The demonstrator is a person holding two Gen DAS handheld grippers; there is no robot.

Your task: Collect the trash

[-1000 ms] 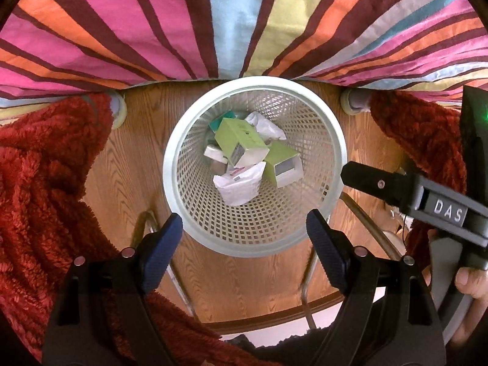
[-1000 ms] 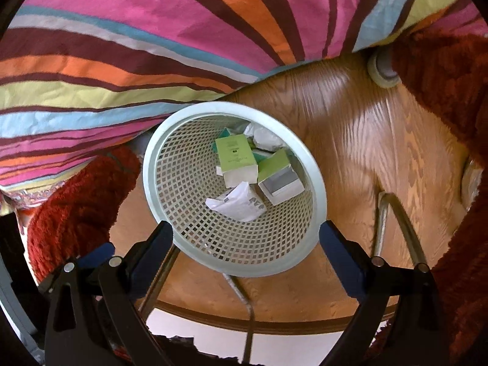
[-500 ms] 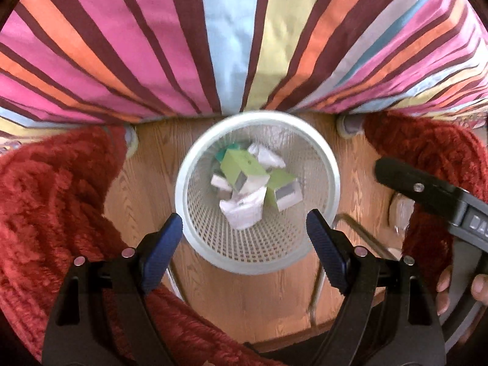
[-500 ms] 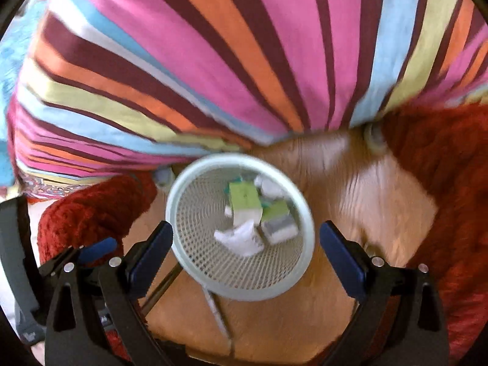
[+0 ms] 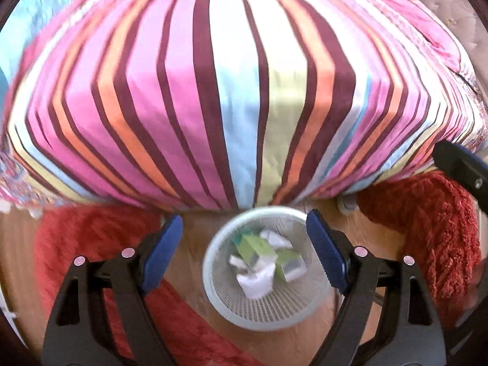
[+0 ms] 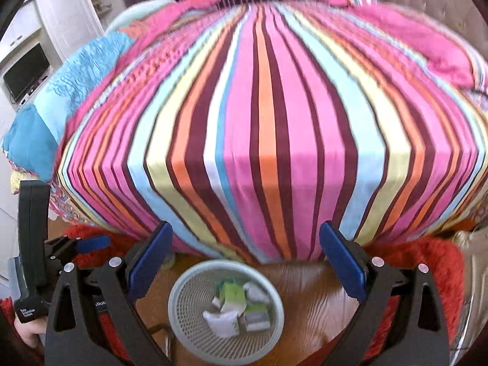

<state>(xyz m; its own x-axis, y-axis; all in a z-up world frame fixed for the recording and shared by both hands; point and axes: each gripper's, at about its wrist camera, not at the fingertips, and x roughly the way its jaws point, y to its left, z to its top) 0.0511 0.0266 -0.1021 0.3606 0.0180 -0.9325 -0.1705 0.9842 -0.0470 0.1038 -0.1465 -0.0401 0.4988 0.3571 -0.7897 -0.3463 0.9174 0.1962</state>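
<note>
A pale mesh wastebasket [image 5: 265, 314] on the wooden floor holds green cartons [image 5: 254, 248] and crumpled white paper [image 5: 254, 283]; left claw [image 5: 244, 259] and right claw [image 6: 245, 262] both gape empty.

a home bedroom: striped bedspread [image 6: 274, 116] on a bed (pillows [image 6: 61, 85] heaped), white cupboards [image 6: 70, 9].

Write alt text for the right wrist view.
A pale mesh wastebasket holding green cartons and crumpled paper stands on a wooden floor between the open, empty blue-padded fingers of the right tool. A bed with a striped cover fills the view beyond, red rugs at its foot.
</note>
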